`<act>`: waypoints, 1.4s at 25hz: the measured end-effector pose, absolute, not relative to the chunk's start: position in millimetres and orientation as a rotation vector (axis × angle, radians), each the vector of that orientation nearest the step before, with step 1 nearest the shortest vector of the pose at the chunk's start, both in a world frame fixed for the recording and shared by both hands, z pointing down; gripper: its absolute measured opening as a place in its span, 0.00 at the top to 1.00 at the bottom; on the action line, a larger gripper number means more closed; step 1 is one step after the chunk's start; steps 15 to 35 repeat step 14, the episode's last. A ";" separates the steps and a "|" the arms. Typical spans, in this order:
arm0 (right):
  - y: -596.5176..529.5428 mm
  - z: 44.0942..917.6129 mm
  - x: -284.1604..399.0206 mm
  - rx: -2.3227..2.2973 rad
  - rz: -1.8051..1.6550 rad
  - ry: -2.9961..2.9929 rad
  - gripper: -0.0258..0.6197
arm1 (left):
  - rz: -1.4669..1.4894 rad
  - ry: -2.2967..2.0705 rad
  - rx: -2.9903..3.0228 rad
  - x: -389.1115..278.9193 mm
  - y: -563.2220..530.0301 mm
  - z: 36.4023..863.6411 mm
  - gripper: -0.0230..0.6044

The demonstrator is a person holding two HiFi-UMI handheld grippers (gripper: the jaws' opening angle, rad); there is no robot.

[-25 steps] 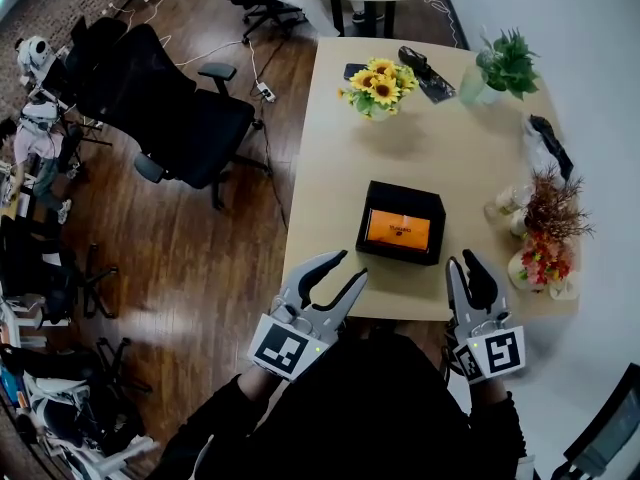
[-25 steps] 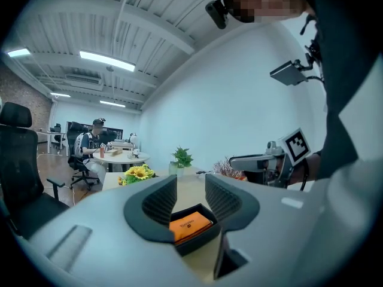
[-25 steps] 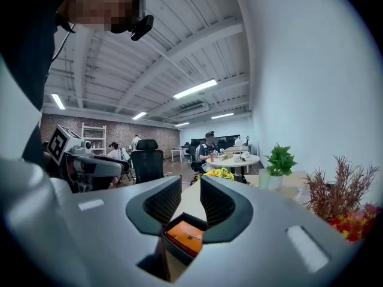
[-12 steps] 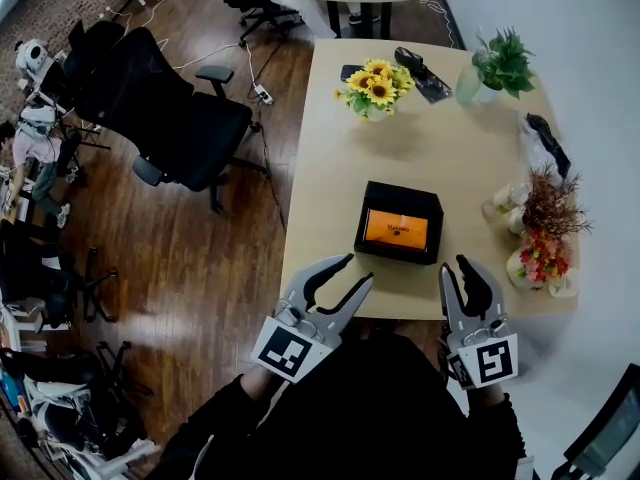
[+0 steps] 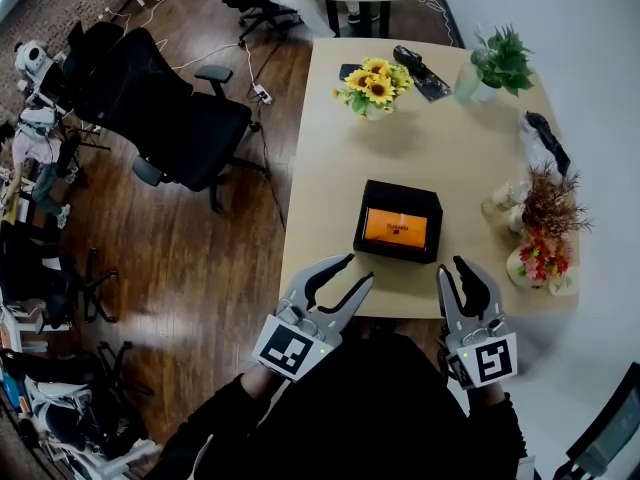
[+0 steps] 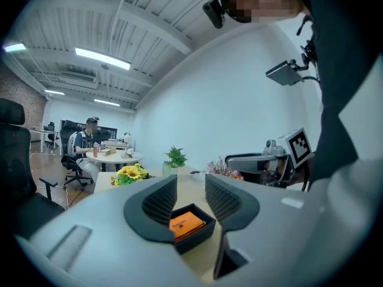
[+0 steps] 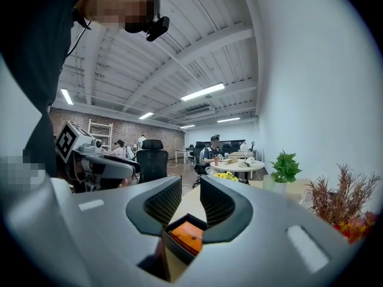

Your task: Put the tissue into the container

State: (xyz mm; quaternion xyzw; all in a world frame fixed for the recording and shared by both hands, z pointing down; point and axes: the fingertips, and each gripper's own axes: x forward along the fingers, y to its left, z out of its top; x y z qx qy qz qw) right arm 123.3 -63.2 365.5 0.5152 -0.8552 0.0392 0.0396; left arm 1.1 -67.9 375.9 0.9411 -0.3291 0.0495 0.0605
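- The left tongs (image 5: 352, 271) stood wide apart with nothing between the pads, held roughly level over the near edge of the worktop (image 5: 430, 138)
- The right tongs (image 5: 457, 268) stood narrower, with a slim gap between the jaws, and they gripped nothing either
- Both pointed away from the person across the worktop, and each one's own view showed the same thing through its gap
- That thing was the black container (image 5: 400, 194), which sat on the worktop just ahead of both tongs and between their two lines: ahead and to the right of the left pair, ahead and to the left of the right pair
- The container's long axis ran side to side, slightly skewed, so its near long wall faced the tongs
- The orange tissue pack (image 5: 395, 230) lay flat inside the container, its long axis along the container's own; judged from that, the tissue was already where the task wanted it
- Neither hand was clearly nearer, though the right tips seemed a shade closer, just off the container's near right corner
- Farther out, the sunflowers (image 5: 378, 86) stood well beyond the container, and the dried flowers (image 5: 550, 208) stood at the worktop's right edge, clear of any straight reach to the container
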 end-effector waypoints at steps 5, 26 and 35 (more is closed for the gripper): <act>-65.1 367.8 124.1 1.572 0.131 -2.623 0.83 | 0.164 -0.994 2.842 1.2 -69.0 380.5 0.76; -66.4 369.3 122.1 1.557 0.134 -2.623 0.83 | 0.169 -0.998 2.836 1.3 -70.9 381.5 0.76; -66.4 369.3 122.1 1.557 0.134 -2.623 0.83 | 0.169 -0.998 2.836 1.3 -70.9 381.5 0.76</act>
